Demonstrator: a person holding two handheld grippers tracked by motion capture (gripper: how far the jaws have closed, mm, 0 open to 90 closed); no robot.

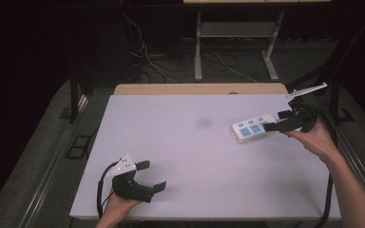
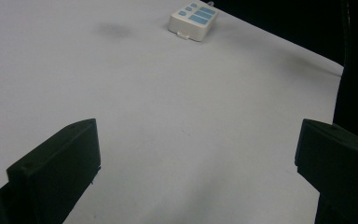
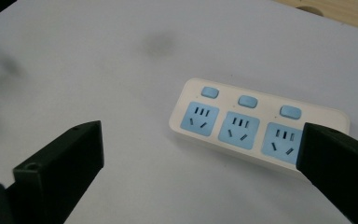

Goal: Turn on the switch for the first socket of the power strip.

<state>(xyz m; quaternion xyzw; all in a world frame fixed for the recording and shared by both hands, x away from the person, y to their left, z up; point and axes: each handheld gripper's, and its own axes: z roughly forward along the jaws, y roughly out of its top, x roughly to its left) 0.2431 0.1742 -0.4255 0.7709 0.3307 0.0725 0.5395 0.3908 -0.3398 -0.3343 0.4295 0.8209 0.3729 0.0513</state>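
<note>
White table (image 1: 180, 156), power strip (image 3: 242, 123) end hidden behind right claw (image 3: 200, 163) jaw

Wide bare white surface (image 1: 180, 156) across the middle and lower right of the high view, open for passage between the left tool (image 1: 152, 175) at lower left and the power strip (image 1: 252, 129) at right, beside which the right tool (image 1: 278, 121) spreads wide.
</note>
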